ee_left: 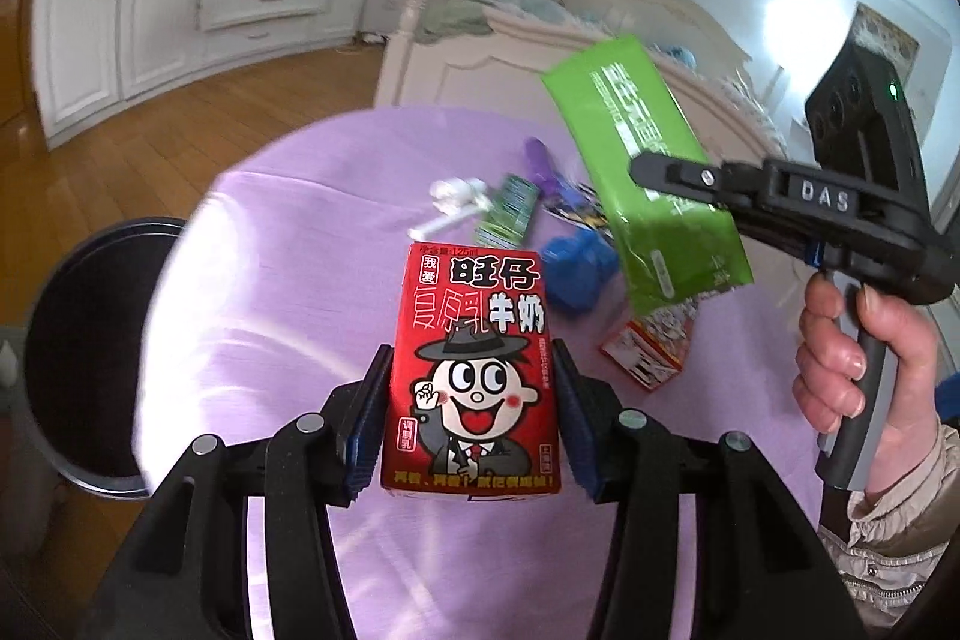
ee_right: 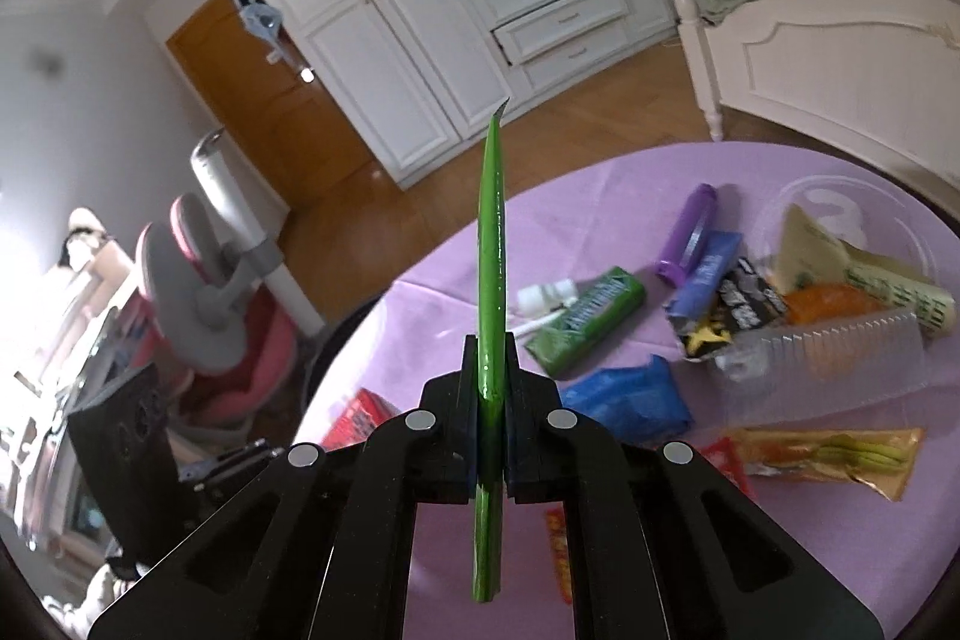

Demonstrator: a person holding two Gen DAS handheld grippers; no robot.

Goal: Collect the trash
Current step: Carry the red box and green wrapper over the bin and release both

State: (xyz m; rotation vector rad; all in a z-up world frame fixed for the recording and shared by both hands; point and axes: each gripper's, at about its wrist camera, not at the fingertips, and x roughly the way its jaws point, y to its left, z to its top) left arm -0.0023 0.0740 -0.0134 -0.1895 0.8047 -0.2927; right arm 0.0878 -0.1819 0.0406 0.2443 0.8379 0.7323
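Both hands loaded. My left gripper (ee_left: 471, 421) has its jaws clamped on the two side faces of a small red milk carton (ee_left: 474, 370), held upright and clear of the purple-covered round table (ee_left: 270, 316). My right gripper (ee_right: 492, 382) has its jaws fully closed on a flat green wrapper (ee_right: 491, 280); from the left wrist view the same wrapper (ee_left: 654, 172) hangs off the table, pinched across its middle, with the person's hand (ee_left: 852, 358) on the grip handle.

Handling notes:
- Carton: stiff paperboard, light, probably empty. The side walls will dent if squeezed hard, so I judge the present grip low on the sides adequate. Glossy print, may slide if the jaws relax.
- Wrapper: thin film, very light, floppy beyond the pinch point; seen edge-on it bows slightly. Slippery, but a mid-body pinch should hold.

Destination: dark round trash bin (ee_left: 90, 358) on the floor just off the table's left edge, open at the top.

Still on the table: green packet (ee_right: 585, 319), crumpled blue wrapper (ee_right: 630, 394), purple tube (ee_right: 690, 235), small white bottle (ee_right: 546, 295), clear plastic tray (ee_right: 828, 358) toward the right edge, a yellow-orange sachet (ee_right: 828, 454) near the front edge.

Task judged early; most litter remains.
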